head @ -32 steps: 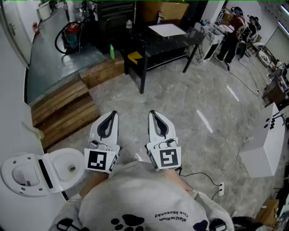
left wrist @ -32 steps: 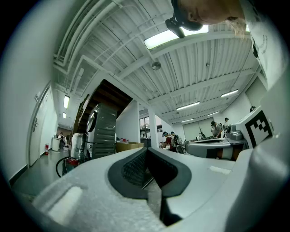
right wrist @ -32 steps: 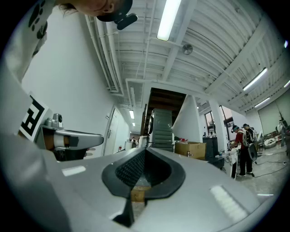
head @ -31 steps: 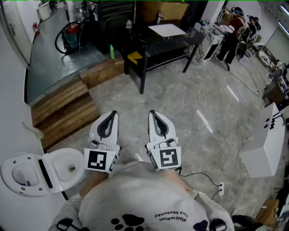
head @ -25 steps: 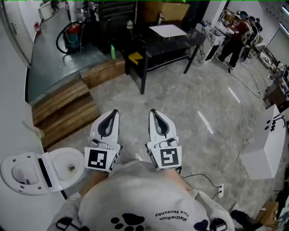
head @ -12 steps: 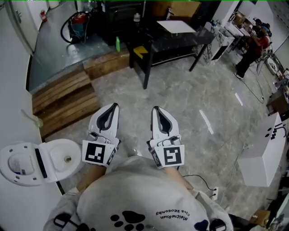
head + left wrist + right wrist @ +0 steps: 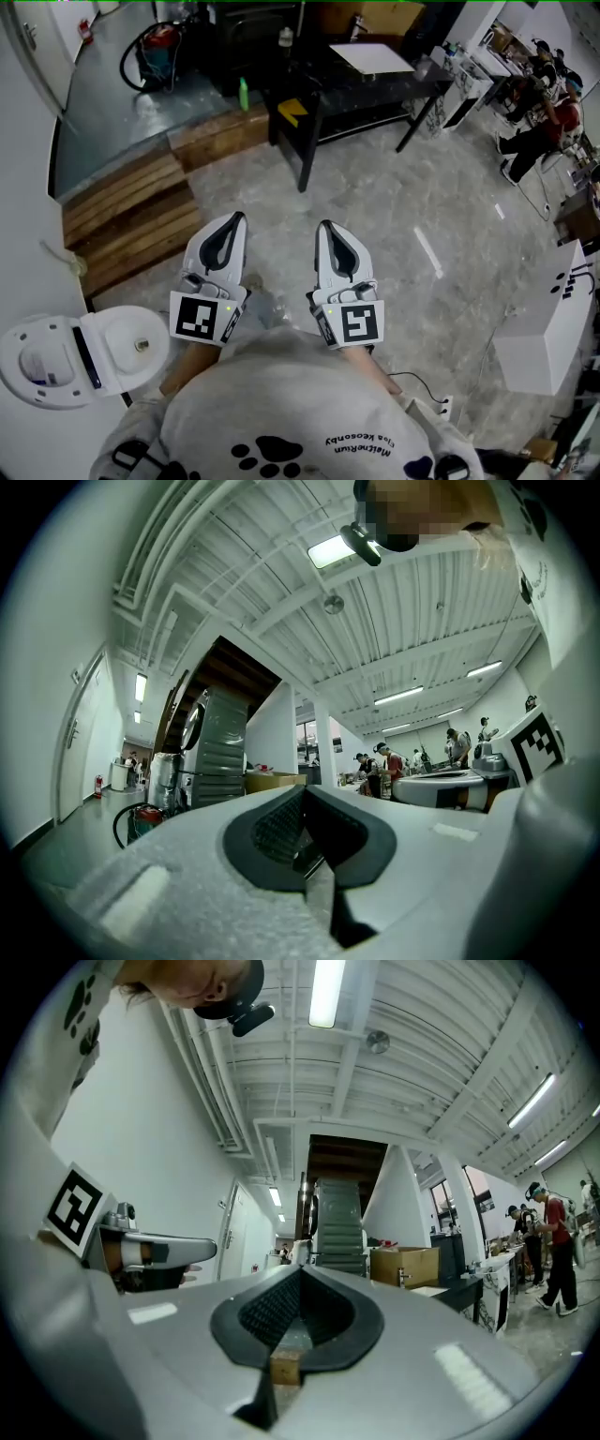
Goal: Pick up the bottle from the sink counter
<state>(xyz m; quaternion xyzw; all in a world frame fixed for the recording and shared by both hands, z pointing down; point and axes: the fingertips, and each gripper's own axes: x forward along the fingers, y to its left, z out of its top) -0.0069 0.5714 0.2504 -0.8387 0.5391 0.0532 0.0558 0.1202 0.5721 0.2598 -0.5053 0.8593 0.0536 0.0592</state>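
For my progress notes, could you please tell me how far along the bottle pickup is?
Done: nothing yet; what looks like the bottle stands on the dark counter far ahead. In hand: nothing; the left claw and right claw are both shut and empty above the floor. Left: approach the counter, open a claw, grip and lift the bottle.

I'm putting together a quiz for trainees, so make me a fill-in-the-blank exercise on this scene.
1. The left gripper and the right gripper both have their jaws ____.
2. The white toilet stands on the person's ____ side.
3. The white sheet lies on a table whose colour is ____.
4. The steps near the toilet are made of ____.
Missing words: shut; left; black; wood.
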